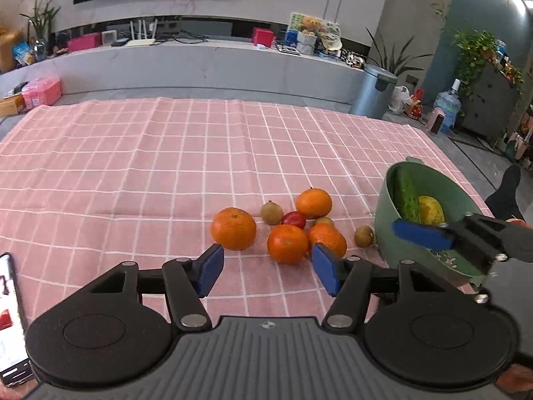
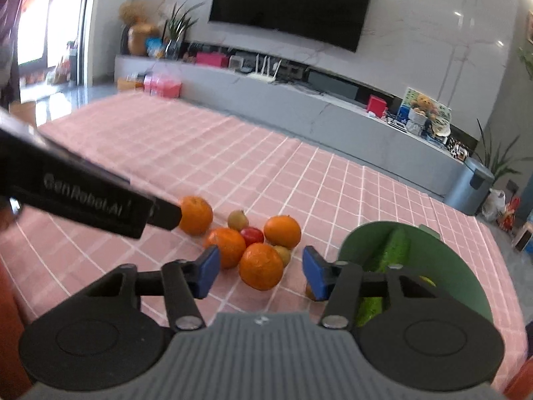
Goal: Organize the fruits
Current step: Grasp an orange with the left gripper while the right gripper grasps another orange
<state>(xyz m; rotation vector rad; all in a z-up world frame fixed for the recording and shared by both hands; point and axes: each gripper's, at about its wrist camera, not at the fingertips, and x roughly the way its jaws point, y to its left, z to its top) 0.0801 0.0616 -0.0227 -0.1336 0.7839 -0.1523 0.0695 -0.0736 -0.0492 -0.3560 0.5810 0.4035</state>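
Pink checked cloth (image 1: pixel 133 166) is covering the table. Left of centre, the left gripper (image 1: pixel 268 271) is hovering with jaws apart before a cluster of oranges (image 1: pixel 234 228) and a tomato (image 1: pixel 293 219). Further right, the right gripper (image 2: pixel 261 273) is hanging open-jawed beside a green bowl (image 1: pixel 386 220) holding a cucumber (image 1: pixel 404 193).

We see the counter's pink checked cloth (image 1: pixel 150 166) carrying four oranges (image 1: pixel 234 228), a red tomato (image 1: pixel 293 219), small brown fruits (image 1: pixel 271 212) and a green bowl (image 1: pixel 383 226).
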